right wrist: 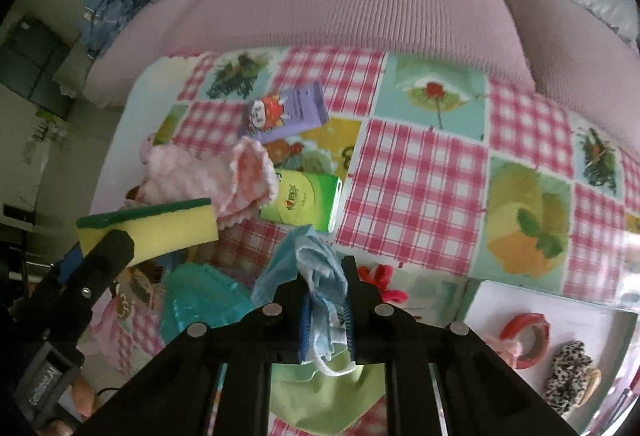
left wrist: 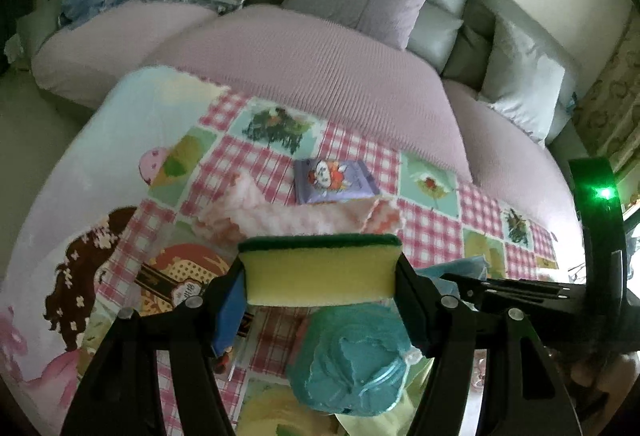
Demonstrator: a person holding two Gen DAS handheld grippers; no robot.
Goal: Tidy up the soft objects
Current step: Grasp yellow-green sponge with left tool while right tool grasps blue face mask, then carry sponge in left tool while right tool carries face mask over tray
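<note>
My left gripper [left wrist: 320, 276] is shut on a yellow sponge with a green scouring top [left wrist: 320, 270], held above the patterned tablecloth [left wrist: 352, 151]; the sponge also shows in the right wrist view [right wrist: 152, 222]. My right gripper [right wrist: 326, 296] is shut on a light blue face mask [right wrist: 316, 268], lifted off the table. A teal cloth [left wrist: 352, 356] lies under the left gripper and shows in the right wrist view [right wrist: 200, 300]. A pink fluffy cloth [right wrist: 224, 179], a purple tissue pack [right wrist: 286, 113] and a green tissue pack [right wrist: 304, 201] lie on the table.
A white tray [right wrist: 500, 300] at the right front holds a red ring [right wrist: 528, 332] and a leopard scrunchie [right wrist: 568, 372]. A green cloth [right wrist: 320, 396] and a red fuzzy item [right wrist: 380, 276] lie near me. A pink sofa [left wrist: 300, 47] with cushions stands behind the table.
</note>
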